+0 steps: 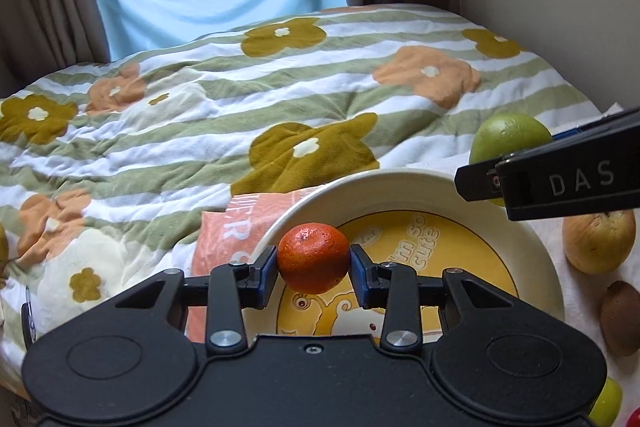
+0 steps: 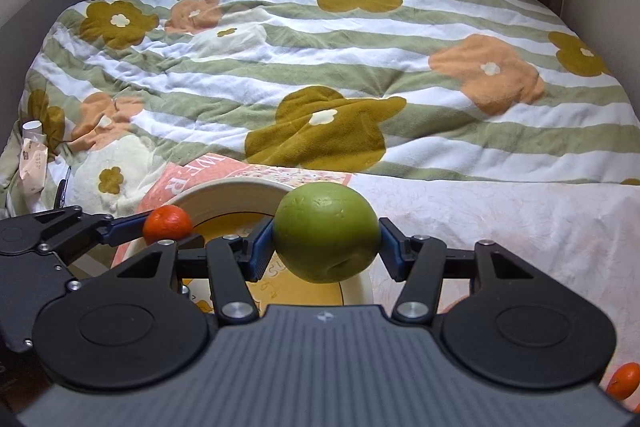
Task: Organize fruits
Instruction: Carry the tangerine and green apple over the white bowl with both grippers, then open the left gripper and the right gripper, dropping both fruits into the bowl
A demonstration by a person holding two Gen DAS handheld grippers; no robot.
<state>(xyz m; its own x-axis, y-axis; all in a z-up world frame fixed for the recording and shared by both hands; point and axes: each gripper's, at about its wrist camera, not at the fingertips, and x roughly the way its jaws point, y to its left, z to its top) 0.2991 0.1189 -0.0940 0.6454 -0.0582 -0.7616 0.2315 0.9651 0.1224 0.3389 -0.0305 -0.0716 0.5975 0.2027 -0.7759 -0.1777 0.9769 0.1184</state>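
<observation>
My left gripper (image 1: pixel 314 261) is shut on a small orange tangerine (image 1: pixel 313 257), held above the near-left rim of a cream bowl (image 1: pixel 400 183) with a yellow cartoon bottom. In the right wrist view the same tangerine (image 2: pixel 167 221) and left gripper (image 2: pixel 160 227) show at the left, over the bowl (image 2: pixel 236 191). My right gripper (image 2: pixel 326 243) is shut on a large green round fruit (image 2: pixel 326 231), hanging over the bowl's right side. From the left wrist view that green fruit (image 1: pixel 508 139) sits behind the right gripper's black finger (image 1: pixel 552 179).
The bowl stands on a pink printed cloth (image 1: pixel 228 231) on a bed with a striped flower quilt (image 1: pixel 240 107). To the right lie a yellowish pear-like fruit (image 1: pixel 598 243), a brown kiwi (image 1: pixel 622 315) and a green fruit (image 1: pixel 608 403). Another tangerine (image 2: pixel 624 381) lies at the lower right.
</observation>
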